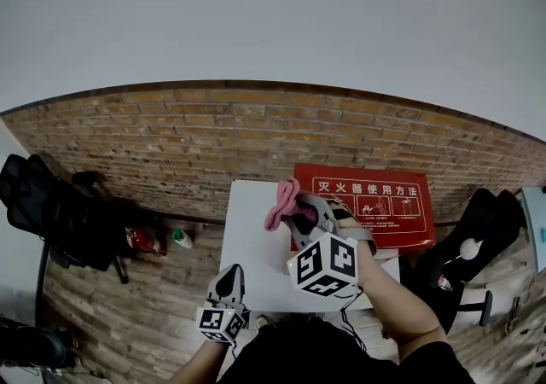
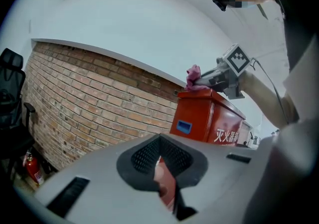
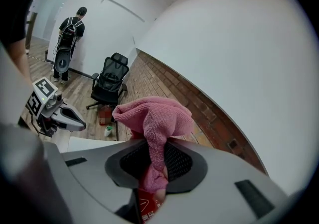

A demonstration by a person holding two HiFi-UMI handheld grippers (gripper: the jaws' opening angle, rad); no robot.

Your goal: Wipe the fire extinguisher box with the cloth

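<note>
The red fire extinguisher box point(image 1: 367, 203) with white printed instructions stands against the brick wall, beside a white table point(image 1: 252, 246). My right gripper point(image 1: 299, 213) is shut on a pink cloth point(image 1: 280, 201) and holds it at the box's top left edge. In the right gripper view the cloth point(image 3: 155, 118) bunches out above the jaws of the right gripper point(image 3: 154, 188). The left gripper view shows the box point(image 2: 209, 116) with the cloth point(image 2: 193, 75) on its top corner. My left gripper point(image 1: 229, 276) hovers over the table's near edge, shut and empty, jaws together point(image 2: 167, 188).
A black office chair point(image 1: 51, 212) stands left, with a small red extinguisher point(image 1: 143, 240) and a bottle point(image 1: 181, 238) on the wooden floor. Another dark chair point(image 1: 478, 229) is right of the box. A person point(image 3: 70, 34) stands far back by the wall.
</note>
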